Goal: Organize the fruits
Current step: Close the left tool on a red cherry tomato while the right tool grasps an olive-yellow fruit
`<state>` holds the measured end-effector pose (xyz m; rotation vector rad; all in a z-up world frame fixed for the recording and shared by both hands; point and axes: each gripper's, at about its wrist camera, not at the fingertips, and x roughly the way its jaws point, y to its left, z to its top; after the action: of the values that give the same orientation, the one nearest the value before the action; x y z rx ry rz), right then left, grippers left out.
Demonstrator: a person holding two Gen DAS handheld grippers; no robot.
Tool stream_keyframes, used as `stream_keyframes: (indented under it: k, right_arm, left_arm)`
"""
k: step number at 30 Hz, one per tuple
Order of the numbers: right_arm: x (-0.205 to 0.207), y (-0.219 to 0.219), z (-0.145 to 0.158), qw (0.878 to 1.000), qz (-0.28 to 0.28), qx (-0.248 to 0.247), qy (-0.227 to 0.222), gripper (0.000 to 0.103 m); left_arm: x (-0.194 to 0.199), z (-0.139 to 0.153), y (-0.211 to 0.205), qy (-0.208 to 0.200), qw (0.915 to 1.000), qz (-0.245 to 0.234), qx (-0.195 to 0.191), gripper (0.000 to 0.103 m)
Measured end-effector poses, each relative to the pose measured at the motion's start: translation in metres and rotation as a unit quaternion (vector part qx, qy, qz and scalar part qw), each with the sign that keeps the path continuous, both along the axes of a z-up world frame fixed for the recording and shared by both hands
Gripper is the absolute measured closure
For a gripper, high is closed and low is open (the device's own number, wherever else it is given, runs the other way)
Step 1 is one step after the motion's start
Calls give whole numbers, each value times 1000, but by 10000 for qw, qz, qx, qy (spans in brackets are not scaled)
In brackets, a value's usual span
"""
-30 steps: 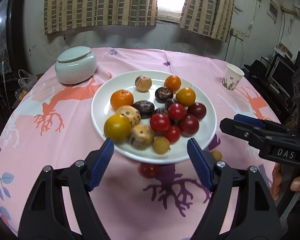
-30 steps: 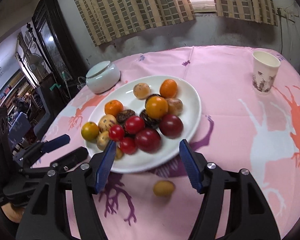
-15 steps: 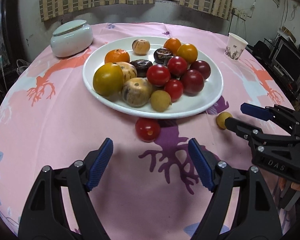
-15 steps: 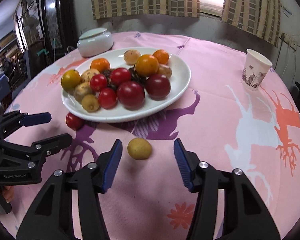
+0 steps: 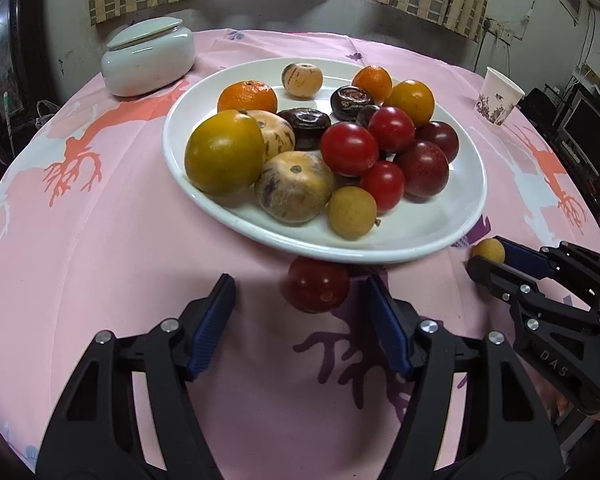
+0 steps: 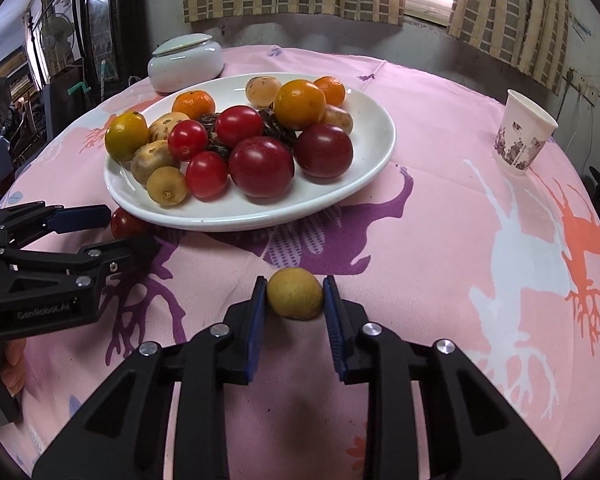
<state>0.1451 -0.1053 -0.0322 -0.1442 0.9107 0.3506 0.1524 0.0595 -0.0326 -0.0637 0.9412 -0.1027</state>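
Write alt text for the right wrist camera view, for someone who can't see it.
The right gripper is shut on a small yellow fruit lying on the pink tablecloth, just in front of a white plate heaped with fruit. At left, the left gripper brackets a red tomato by the plate's rim.

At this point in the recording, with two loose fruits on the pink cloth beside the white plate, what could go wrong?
1. The right gripper pinches the small round yellow-brown fruit near its fingertips; it might slip out on lifting.
2. The loose red tomato lies against the white plate's rim, off-centre between the left gripper's closing jaws; one pad could roll it under the rim.
3. The piled plate is crowded; dropped fruit may dislodge others.
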Motion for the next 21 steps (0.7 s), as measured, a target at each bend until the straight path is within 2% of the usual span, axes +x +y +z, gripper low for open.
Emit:
stream_keyframes:
  k: [2, 6, 17, 21]
  right_arm:
    - [1, -5, 4, 9999, -44, 103, 22, 75]
    - [2, -17, 13, 9996, -154, 232, 1, 75]
    - [-4, -18, 14, 9997, -140, 209, 35, 75]
    - [-6, -19, 17, 9996, -115, 253, 17, 75]
  left_arm:
    - [1, 1, 2, 2, 10000, -27, -27, 50]
    - [0, 3, 6, 115, 9987, -276, -420, 73]
    - [2, -1, -1, -49, 9993, -216, -301, 74]
    - [1, 0, 5, -5, 9988, -194, -459, 76]
